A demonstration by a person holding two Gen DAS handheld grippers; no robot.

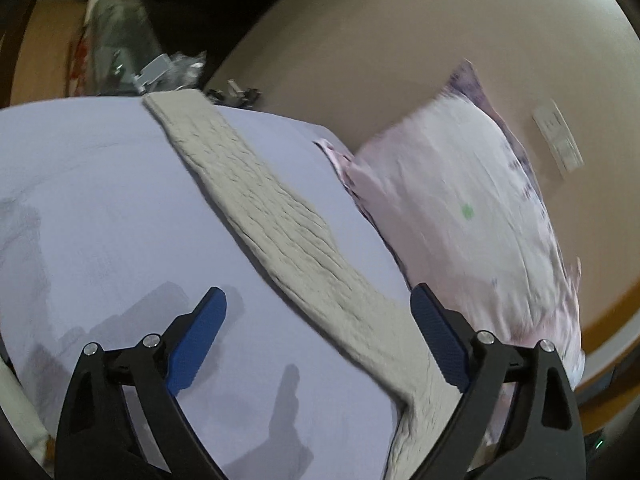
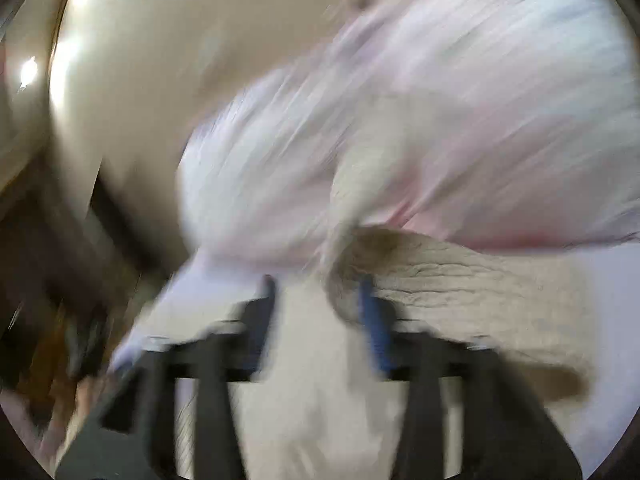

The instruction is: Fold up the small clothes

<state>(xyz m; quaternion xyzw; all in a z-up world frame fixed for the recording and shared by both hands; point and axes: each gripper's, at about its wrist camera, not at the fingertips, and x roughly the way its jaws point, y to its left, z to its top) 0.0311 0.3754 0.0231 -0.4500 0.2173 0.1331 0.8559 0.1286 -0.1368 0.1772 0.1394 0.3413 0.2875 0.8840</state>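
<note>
A beige ribbed knit garment [image 1: 276, 220] lies stretched in a long strip across the lavender bed sheet [image 1: 100, 200]. My left gripper [image 1: 316, 312] is open just above the sheet, with the garment's near end passing between its blue pads [image 1: 200, 336] and under the right finger. In the blurred right wrist view the same garment [image 2: 460, 280] lies on the sheet, and its pale end bunches up between the fingers of my right gripper [image 2: 320, 304]. The jaws stand somewhat apart; motion blur hides whether they clamp the cloth.
A pink and white floral pillow [image 1: 452, 200] leans on the beige wall [image 1: 380, 40] at the bed's far edge; it also fills the right wrist view [image 2: 440, 100]. Cluttered items [image 1: 168, 68] sit beyond the sheet's far left. A switch plate [image 1: 558, 138] is on the wall.
</note>
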